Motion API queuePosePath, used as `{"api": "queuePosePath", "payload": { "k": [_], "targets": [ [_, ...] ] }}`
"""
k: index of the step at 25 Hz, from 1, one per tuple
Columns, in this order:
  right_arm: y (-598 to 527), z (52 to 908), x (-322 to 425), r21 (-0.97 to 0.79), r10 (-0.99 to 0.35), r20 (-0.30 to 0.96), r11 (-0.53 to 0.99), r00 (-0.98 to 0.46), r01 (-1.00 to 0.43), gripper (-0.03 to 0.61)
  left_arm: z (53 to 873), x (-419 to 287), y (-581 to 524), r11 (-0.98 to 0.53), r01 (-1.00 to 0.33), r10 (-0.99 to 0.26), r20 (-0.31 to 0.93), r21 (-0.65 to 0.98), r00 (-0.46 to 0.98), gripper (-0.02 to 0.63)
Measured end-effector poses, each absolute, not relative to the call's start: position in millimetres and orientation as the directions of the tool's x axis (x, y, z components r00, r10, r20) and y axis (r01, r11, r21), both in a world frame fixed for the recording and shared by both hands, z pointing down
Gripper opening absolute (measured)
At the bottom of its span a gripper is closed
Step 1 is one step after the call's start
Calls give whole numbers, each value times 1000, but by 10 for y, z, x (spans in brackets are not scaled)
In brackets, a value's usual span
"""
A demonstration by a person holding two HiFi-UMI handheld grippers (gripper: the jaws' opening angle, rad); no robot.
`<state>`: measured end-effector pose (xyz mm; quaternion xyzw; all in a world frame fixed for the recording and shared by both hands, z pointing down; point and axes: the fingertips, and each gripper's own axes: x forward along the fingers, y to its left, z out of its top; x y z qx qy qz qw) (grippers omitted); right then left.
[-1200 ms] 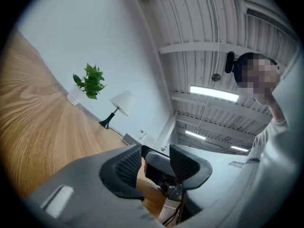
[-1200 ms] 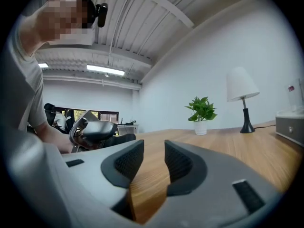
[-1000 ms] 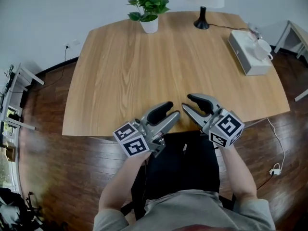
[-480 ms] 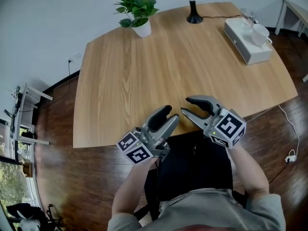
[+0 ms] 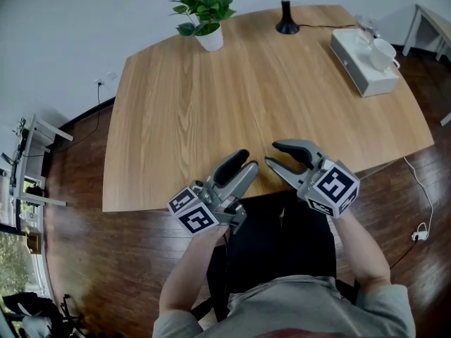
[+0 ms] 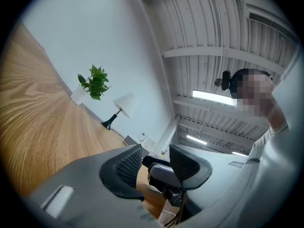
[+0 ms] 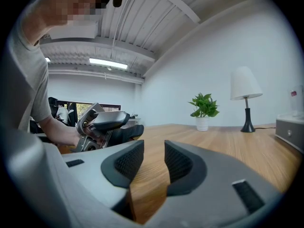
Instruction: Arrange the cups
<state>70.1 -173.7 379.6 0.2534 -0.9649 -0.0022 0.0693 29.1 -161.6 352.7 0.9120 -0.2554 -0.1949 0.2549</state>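
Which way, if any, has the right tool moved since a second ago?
No. The right tool still reaches over the table's near edge beside the left tool; only the head camera shifted.

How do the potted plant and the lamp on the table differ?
The potted plant has green leaves in a white pot; the lamp has a white shade on a black base. The potted plant stands left of the lamp. Both stand upright near the table's far edge.

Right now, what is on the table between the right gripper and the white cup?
Nothing: in the head view only bare wooden table lies between the right gripper and the white cup.
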Motion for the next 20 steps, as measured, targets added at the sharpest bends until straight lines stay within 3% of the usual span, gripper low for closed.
{"api": "queuePosePath", "payload": {
  "k": [20],
  "targets": [
    [-1699, 3792, 679, 44, -472, 132, 881, -872, -470, 130, 3526, 327, -1609, -749, -380, -561, -215, 542, 800, 181]
  ]
}}
